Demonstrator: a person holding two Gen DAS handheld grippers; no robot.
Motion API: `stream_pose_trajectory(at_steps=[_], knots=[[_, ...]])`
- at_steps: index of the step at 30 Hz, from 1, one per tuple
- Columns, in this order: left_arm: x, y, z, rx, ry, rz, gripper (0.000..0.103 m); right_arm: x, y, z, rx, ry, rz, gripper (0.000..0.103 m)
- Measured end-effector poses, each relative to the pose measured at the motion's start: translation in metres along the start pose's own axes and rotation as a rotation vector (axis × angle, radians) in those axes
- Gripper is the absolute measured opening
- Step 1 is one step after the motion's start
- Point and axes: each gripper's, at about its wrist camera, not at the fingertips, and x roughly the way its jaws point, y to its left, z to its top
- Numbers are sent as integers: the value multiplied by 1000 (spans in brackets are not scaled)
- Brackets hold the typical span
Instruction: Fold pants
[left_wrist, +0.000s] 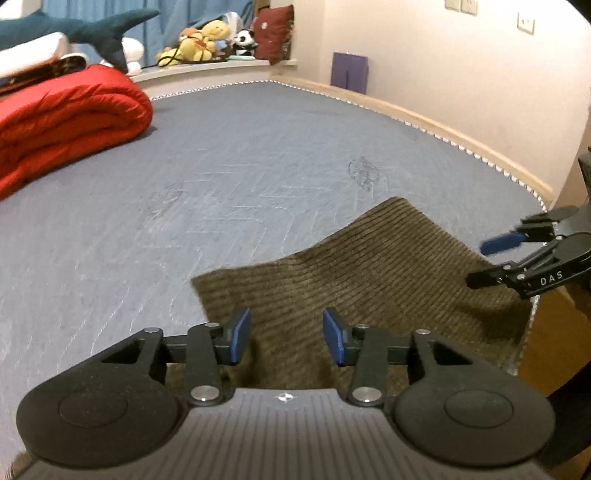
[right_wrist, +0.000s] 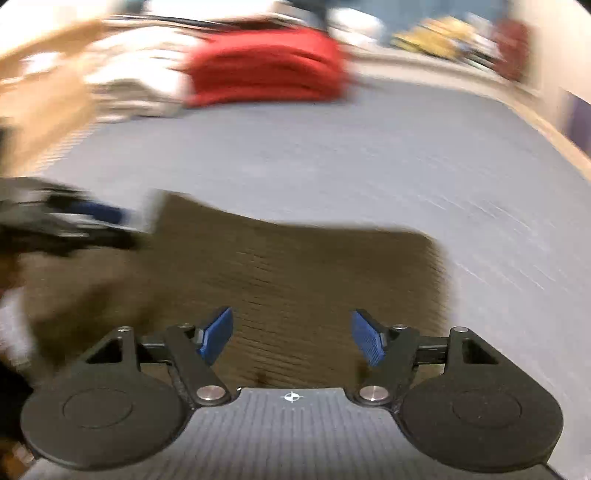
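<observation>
we see the brown corduroy pants (left_wrist: 354, 280) lying folded flat on the grey bed (left_wrist: 221, 166), at its near edge, well apart from the red quilt (left_wrist: 62, 122). the left claw (left_wrist: 287, 338) hovers over the pants, released, nothing between its pads. the right claw (right_wrist: 292, 338) is also spread wide above the pants, gripping nothing.

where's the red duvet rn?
Left wrist view: red duvet rolled at the mattress's far-left end, below the plush shark.
</observation>
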Motion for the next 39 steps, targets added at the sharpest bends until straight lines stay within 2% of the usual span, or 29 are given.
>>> stream_pose_trajectory(at_steps=[2,4,6,7,10,13,19,25,26,28,29,31,32,34,36,38,39], knots=[[12,1,3,-5,9,17,43,8,-17,-12,61,54,-23,73],[29,5,4,-12,39,45,40,9,-25,-24,86,73,-47,73],[50,11,1,4,110,119,36,8,-25,-32,70,76,-71,77],[57,14,-1,10,135,154,37,7,-25,-35,63,81,-88,80],[60,20,1,-34,147,150,37,12,-37,-39,116,122,-119,82],[50,15,5,-37,142,164,38,12,-56,-41,210,150,-90,83],[16,8,7,-50,100,81,40,17,-69,-43,304,186,-33,83],[-4,-14,-9,22,120,-76,43,17,-79,-48,366,192,2,79],[-4,-19,-12,34,133,-100,43,16,-79,-49,370,190,9,78],[-2,-28,-23,48,186,-161,46,15,-80,-50,383,186,39,65],[2,-32,-30,53,224,-179,47,14,-79,-50,385,184,39,64],[18,-40,-46,93,349,-174,50,12,-79,-51,390,179,42,52],[23,-46,-54,137,374,-165,50,11,-79,-50,402,174,42,49],[21,-53,-53,191,358,-151,53,6,-79,-48,419,162,48,35],[15,-46,-41,129,323,-146,57,-5,-74,-43,414,127,52,28],[1,-33,-23,39,218,-157,66,-23,-57,-33,330,54,50,25],[-7,-27,-16,-4,169,-166,77,-33,-48,-28,284,14,54,24]])
